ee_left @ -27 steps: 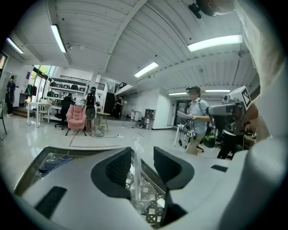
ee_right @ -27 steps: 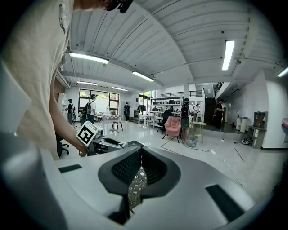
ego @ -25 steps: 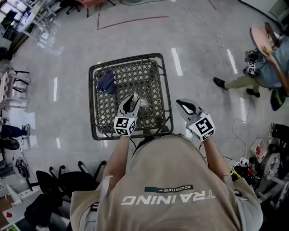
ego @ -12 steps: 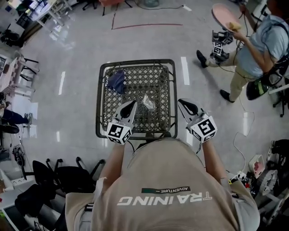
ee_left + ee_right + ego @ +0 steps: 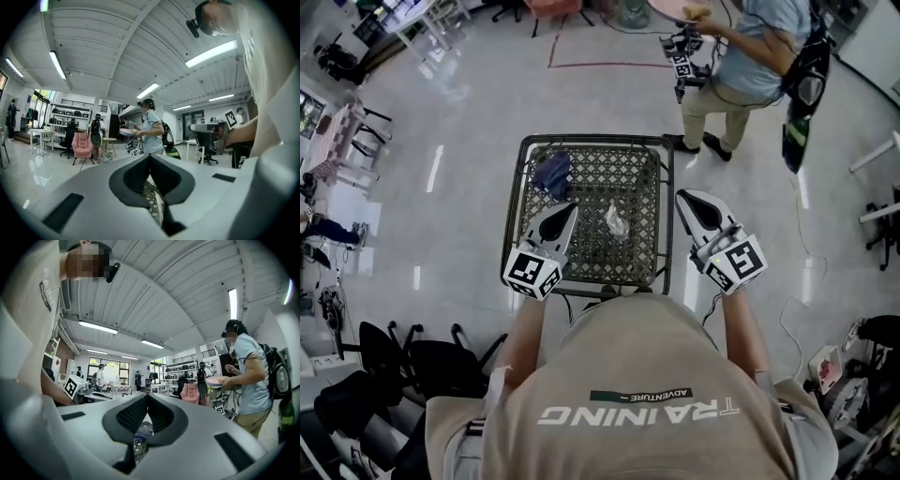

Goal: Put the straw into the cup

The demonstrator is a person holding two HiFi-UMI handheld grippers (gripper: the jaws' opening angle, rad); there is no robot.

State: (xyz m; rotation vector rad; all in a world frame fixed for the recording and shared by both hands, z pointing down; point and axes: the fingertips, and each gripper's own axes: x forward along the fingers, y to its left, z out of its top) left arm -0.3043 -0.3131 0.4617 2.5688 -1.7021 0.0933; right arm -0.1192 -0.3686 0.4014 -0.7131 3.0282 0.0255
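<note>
Both grippers at the mesh tabletop's [image 5: 630, 174] near edge.
Left gripper [image 5: 568, 208] fingers just closed, empty; right gripper [image 5: 683, 197] fingers pressed together, empty; clear plastic item [image 5: 616, 221] lies mid-tabletop between them.

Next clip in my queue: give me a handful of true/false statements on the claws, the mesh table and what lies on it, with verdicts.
1. The left claw and the right claw are both shut and empty. True.
2. The left claw grips the clear plastic item. False: it lies on the mesh table, apart from both claws.
3. A dark blue item lies near the table's far left corner. True.
4. The right claw hangs over the table's middle. False: it is by the table's right rim.
5. Nobody else is in view. False: a second person stands beyond the table.
</note>
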